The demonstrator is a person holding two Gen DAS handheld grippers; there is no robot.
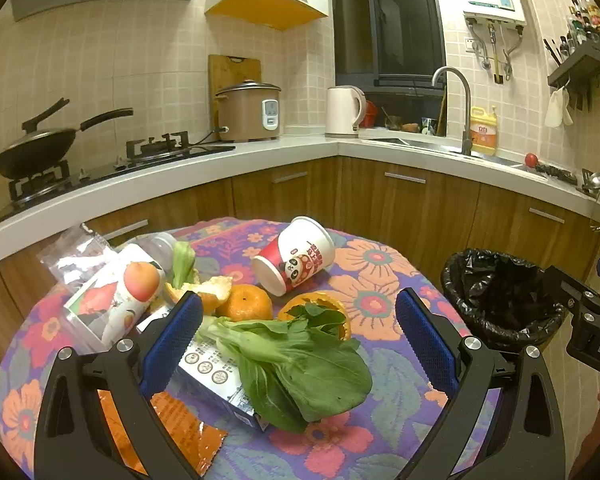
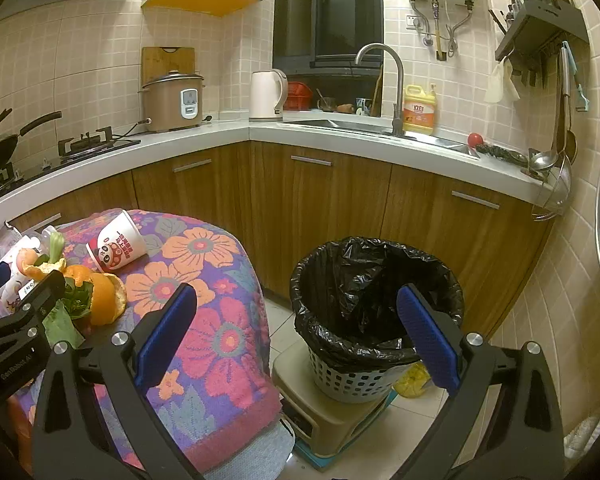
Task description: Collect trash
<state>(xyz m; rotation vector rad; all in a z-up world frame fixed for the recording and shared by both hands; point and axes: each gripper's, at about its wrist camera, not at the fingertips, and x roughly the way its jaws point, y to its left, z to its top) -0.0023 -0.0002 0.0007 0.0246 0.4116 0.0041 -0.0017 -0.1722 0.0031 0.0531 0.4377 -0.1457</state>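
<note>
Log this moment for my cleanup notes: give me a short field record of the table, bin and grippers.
surface: table with flowered cloth
trash on table: tipped paper cup, leafy greens, orange peel, whole orange, bottle, carton
bin: black-lined basket on a stool, beside the table
left gripper: open, over the greens
right gripper: open, holding nothing

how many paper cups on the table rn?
1. The paper cup lies tipped on its side at the far part of the floral tablecloth, behind the whole orange and the peel. Clutter at left could hide another.
</note>
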